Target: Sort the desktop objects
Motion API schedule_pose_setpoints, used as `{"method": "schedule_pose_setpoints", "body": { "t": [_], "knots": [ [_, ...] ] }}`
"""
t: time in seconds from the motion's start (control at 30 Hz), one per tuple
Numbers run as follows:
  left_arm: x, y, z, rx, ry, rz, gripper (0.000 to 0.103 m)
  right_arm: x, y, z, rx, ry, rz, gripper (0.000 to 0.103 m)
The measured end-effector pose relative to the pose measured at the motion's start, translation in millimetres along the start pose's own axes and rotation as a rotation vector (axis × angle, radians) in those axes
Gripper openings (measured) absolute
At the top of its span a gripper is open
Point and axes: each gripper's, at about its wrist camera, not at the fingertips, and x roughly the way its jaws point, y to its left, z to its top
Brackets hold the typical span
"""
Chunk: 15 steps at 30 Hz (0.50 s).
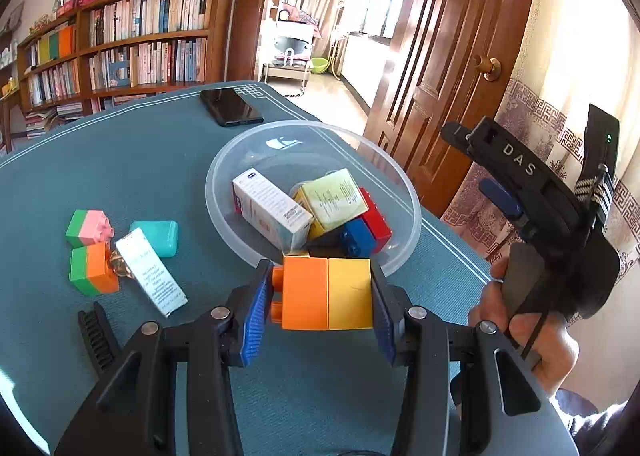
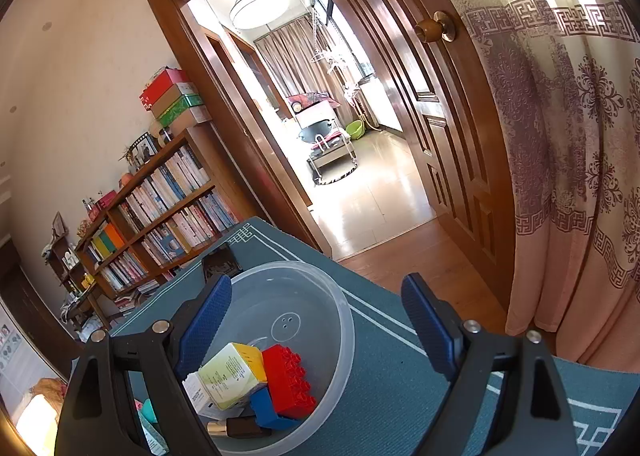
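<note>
My left gripper (image 1: 320, 270) is shut on an orange and yellow block (image 1: 326, 294) and holds it just above the near rim of a clear plastic bowl (image 1: 240, 159). Inside the bowl lie a white box (image 1: 268, 207), a pale green box (image 1: 334, 197), a red brick (image 1: 376, 217) and a blue brick (image 1: 358, 238). My right gripper (image 2: 316, 288) stands open and empty over the bowl (image 2: 344, 320); a hand holds its body (image 1: 520, 183) at the right of the left wrist view.
Left of the bowl on the teal table mat (image 1: 140, 159) lie a pink-green block (image 1: 88, 228), an orange-green block (image 1: 94, 268), a teal case (image 1: 160, 236), a white carton (image 1: 152, 272) and a black comb (image 1: 96, 332). A phone (image 1: 230, 107) lies at the far edge.
</note>
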Motion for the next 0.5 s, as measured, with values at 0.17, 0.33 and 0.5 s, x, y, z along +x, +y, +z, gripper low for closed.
{"method": "schedule_pose_setpoints", "body": {
  "t": [0.17,0.33,0.5],
  "knots": [
    [32,-5,20,0.031,0.018,0.001,0.048,1,-1,1,0.002,0.004,-0.007,0.090],
    [59,-1,24,0.016,0.057,-0.009,0.048,3,-6,0,0.016,0.011,-0.016,0.090],
    [66,1,32,0.020,0.022,0.004,0.048,5,-6,0,0.017,0.018,-0.012,0.090]
  ]
}}
